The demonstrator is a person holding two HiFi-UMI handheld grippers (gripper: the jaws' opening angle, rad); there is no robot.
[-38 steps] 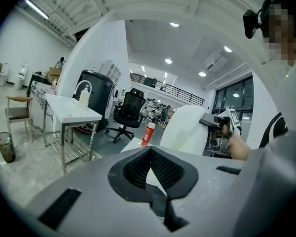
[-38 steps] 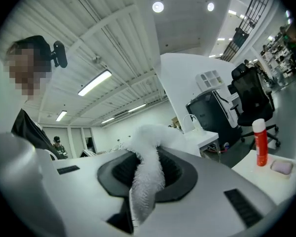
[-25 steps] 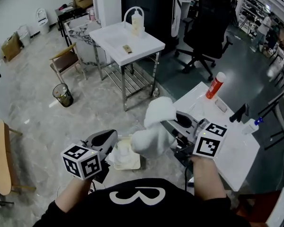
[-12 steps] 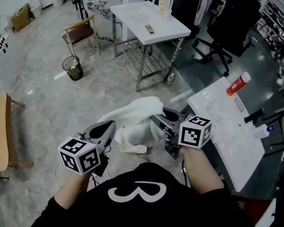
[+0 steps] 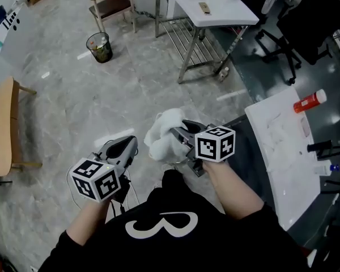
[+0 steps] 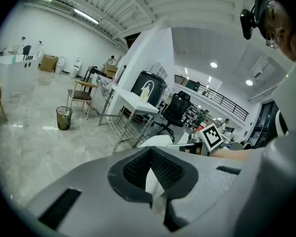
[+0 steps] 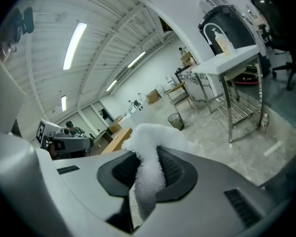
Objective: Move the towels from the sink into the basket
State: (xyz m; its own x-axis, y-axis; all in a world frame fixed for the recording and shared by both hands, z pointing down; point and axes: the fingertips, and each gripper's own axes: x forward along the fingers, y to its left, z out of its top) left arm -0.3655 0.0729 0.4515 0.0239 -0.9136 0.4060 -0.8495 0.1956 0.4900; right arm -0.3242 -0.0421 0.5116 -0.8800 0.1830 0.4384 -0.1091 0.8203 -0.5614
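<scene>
The bin [image 5: 99, 46] stands far off on the floor. The left claw [image 5: 124, 147] hangs low before the person, jaws together but for a thin white sliver I cannot identify. Just to its right, the towel [image 5: 160, 136] bunches above the floor, clear of the left claw. The right claw [image 5: 179, 135] is narrow and pinches the towel, a fold running between its pads [image 7: 170, 171]. Further right is the white tabletop [image 5: 283, 152], with a red bottle [image 5: 310, 101] lying on it.
</scene>
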